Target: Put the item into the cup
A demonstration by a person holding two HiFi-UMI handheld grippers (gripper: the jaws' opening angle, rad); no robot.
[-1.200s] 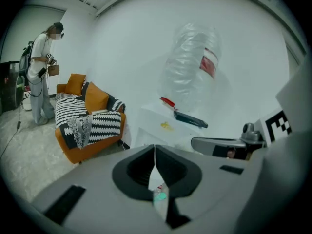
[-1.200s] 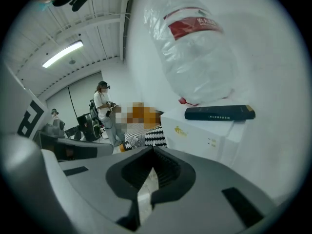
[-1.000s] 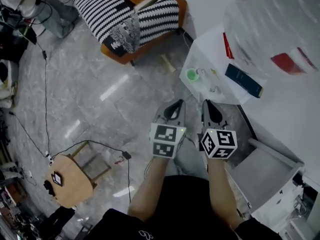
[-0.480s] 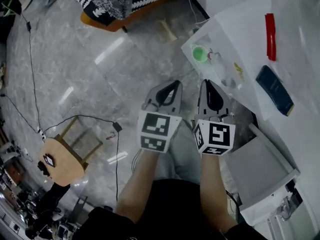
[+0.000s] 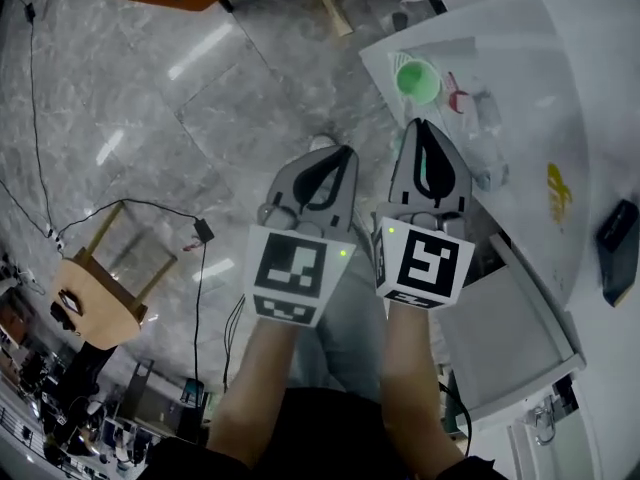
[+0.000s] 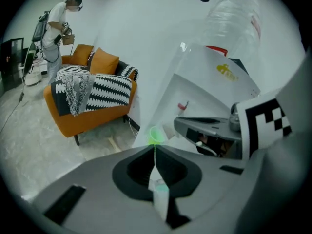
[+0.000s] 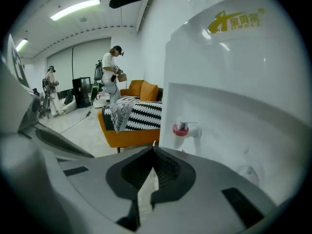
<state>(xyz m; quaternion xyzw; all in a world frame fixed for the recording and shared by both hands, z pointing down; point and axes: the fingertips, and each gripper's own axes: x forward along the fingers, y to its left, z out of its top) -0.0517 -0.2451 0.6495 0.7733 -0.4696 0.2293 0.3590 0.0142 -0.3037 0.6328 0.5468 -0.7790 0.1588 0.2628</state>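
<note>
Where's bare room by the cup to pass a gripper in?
Open: the white shelf between the green cup and its floor-side edge. Crowded: the cup's other side, where the red tap stands close.

The right gripper [image 7: 154,149] has its jaws pressed together, nothing between them. Beyond their tips, right, stands a white water dispenser [image 7: 234,96] with a red tap [image 7: 181,129]; left, an orange sofa [image 7: 127,136].

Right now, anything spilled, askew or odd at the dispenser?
Nothing stands out. The small green cup sits upright on the white water dispenser near its red tap, no spill visible. Left tool and right tool are both shut and empty.
</note>
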